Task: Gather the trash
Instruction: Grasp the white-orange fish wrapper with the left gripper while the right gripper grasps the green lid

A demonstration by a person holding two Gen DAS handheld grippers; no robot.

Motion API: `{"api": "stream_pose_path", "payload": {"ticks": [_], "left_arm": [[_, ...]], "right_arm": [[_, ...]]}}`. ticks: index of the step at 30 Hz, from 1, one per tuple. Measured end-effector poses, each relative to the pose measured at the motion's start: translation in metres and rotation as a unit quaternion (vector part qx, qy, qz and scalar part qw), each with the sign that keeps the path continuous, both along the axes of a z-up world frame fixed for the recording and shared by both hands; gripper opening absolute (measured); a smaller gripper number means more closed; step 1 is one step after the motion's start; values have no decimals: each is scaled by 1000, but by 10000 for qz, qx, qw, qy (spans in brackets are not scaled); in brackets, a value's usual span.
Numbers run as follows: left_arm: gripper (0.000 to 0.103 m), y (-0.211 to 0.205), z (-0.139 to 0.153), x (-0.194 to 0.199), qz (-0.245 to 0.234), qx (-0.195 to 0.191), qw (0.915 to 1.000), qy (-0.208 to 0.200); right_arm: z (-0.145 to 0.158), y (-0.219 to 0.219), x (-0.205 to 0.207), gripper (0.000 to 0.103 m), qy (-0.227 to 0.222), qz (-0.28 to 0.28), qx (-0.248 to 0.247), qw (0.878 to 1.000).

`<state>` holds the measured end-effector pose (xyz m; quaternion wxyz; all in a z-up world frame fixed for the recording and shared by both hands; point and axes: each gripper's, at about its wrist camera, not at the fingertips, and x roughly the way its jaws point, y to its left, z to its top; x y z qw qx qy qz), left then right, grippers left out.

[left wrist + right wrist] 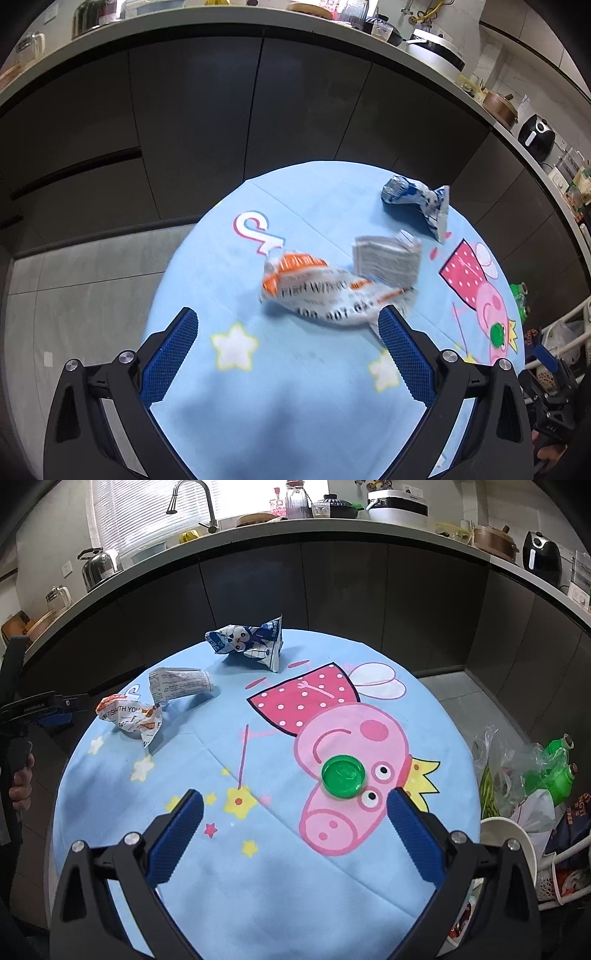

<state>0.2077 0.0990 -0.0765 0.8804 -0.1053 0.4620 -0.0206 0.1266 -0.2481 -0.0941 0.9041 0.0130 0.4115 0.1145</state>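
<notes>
We held the left tongs (288, 325) spread wide above the round blue-clothed bench (258, 867), with the crumpled orange-and-white wrapper (325, 295) lying on the cloth just ahead of the blue pads (402, 354) (its right end near the right pad, contact not determinable). The right tongs (295, 808) were likewise spread and empty, with the green lid (341, 777) resting on the cloth just ahead of them. The folded printed paper (181, 685) lay beside the orange wrapper, and the blue-and-white packet (251, 644) stood near the far edge.
</notes>
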Motion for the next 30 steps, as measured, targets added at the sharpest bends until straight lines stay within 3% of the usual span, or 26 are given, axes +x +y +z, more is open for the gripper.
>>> {"api": "stream_pose_path", "payload": {"ticks": [8, 10, 12, 14, 18, 22, 24, 26, 28, 30], "left_arm": [[93, 9, -23, 44, -462, -480, 9974, 260], [90, 10, -30, 49, -486, -575, 9965, 349], [74, 10, -36, 51, -527, -675, 9953, 444], [64, 8, -39, 50, -588, -717, 9944, 502], [54, -1, -43, 44, -746, -591, 9940, 547], [54, -3, -48, 43, -715, -647, 9934, 626], [60, 0, -50, 45, -606, -701, 9938, 619], [65, 3, -48, 48, -517, -793, 9938, 580], [66, 4, -46, 53, -456, -902, 9932, 579], [69, 3, -46, 59, -432, -956, 9927, 600]], "right_arm": [[-18, -6, 21, 99, 189, -155, -61, 9997], [-22, -8, 25, 94, 220, -177, -74, 9996], [-27, -9, 31, 87, 269, -222, -130, 9993], [-31, -11, 35, 80, 311, -257, -142, 9991], [-39, -12, 43, 70, 378, -320, -205, 9986], [-46, -12, 48, 62, 441, -346, -257, 9981], [-46, -13, 48, 60, 391, -363, -286, 9982], [-46, -13, 48, 53, 369, -371, -308, 9982], [-45, -14, 48, 39, 347, -393, -328, 9981], [-44, -16, 49, 37, 343, -412, -282, 9982]]}}
